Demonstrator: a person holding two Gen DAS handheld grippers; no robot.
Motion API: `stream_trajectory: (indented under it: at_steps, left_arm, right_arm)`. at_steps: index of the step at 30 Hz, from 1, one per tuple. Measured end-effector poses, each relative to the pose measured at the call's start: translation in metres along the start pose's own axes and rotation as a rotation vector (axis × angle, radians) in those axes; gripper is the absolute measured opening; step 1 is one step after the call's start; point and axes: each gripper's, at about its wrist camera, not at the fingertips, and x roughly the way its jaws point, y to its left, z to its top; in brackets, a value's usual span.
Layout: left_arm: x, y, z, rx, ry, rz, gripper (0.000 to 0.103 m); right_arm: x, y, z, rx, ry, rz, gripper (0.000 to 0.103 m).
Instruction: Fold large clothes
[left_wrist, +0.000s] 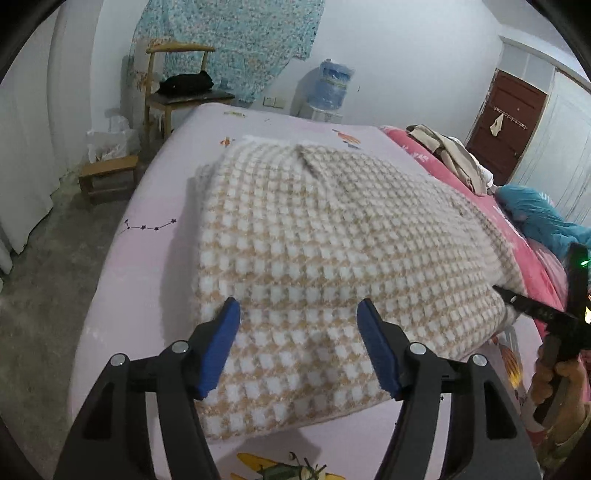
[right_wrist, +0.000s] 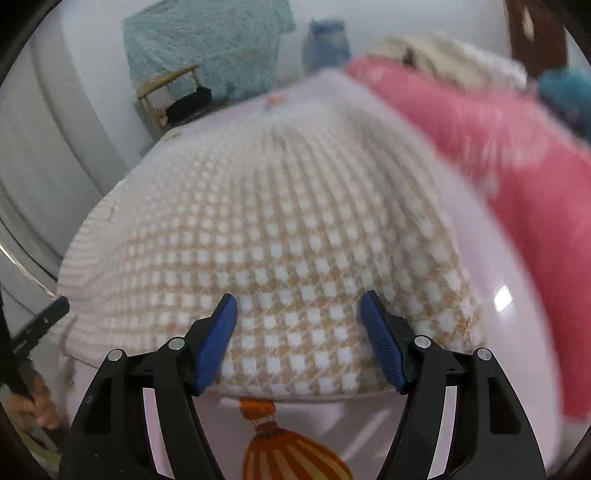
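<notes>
Checked sweater (left_wrist: 314, 258) lies folded flat on the bed (left_wrist: 147, 266); left gripper (left_wrist: 298, 345) and right gripper (right_wrist: 299, 341) hover over its near edge, fingers apart and empty, likely positioned for the next fold.

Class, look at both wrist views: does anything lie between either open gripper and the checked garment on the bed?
Nothing visible does. The left gripper and the right gripper each hang open over the near part of the checked garment, with only bare knit showing between the blue pads. The pink blanket lies off to one side.
</notes>
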Motion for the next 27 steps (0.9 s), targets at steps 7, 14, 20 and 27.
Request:
stream_trajectory:
  at_steps: [7, 14, 20, 27]
  left_arm:
    - [-0.023, -0.008, 0.004, -0.022, 0.005, 0.037, 0.069]
    - [-0.070, -0.043, -0.004, 0.042, -0.046, 0.068, 0.090]
    - [-0.093, -0.069, -0.007, 0.044, -0.079, 0.095, 0.097]
    - [-0.102, -0.095, -0.006, 0.100, -0.101, 0.248, 0.097]
  right_arm:
    - [-0.045, 0.019, -0.015, -0.011, -0.028, 0.016, 0.069]
    - [-0.100, 0.045, -0.046, -0.096, -0.113, 0.024, 0.087]
    - [-0.132, 0.054, -0.042, -0.172, -0.237, -0.060, 0.095]
    - [-0.152, 0.065, -0.043, -0.213, -0.338, -0.169, 0.095]
